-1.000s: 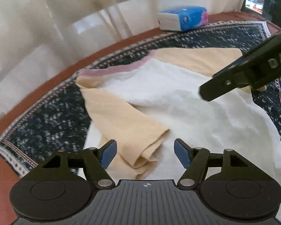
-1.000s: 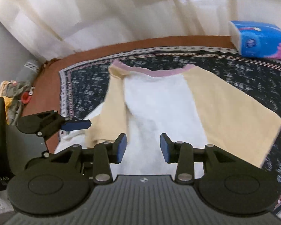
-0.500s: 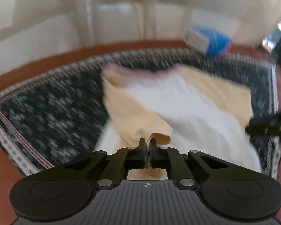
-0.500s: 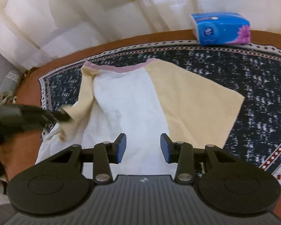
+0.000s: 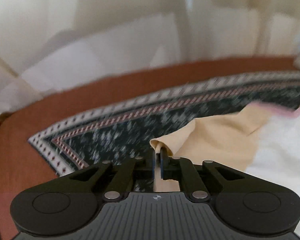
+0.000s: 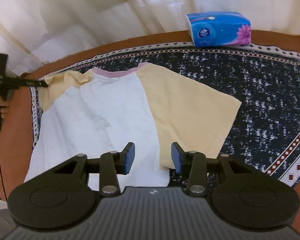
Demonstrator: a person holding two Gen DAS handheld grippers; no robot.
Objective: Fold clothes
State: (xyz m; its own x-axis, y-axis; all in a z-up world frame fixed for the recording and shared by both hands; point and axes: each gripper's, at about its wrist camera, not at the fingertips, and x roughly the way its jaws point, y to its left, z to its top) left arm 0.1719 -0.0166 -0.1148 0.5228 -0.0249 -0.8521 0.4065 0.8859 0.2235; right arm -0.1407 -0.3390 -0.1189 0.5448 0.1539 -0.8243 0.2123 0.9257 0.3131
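The left tool (image 5: 157, 160) is clenched on the yellow sleeve (image 5: 216, 138) of the shirt (image 6: 102, 118), drawn out toward the rug's (image 6: 260, 92) left edge. The right tool (image 6: 152, 157), released, hovers over the hem. The shirt lies flat on the rug, collar (image 6: 118, 73) away, long axis toward the curtain (image 6: 80, 14). A tissue pack (image 6: 220, 29) sits on the brown desk (image 6: 160, 35) beyond.

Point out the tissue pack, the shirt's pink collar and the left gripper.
tissue pack (image 6: 220, 29), right wrist view, on its blue front face.
pink collar (image 6: 118, 73), right wrist view, middle of the neckline band.
left gripper (image 5: 159, 156), left wrist view, between its fingertips, shut on the yellow sleeve.
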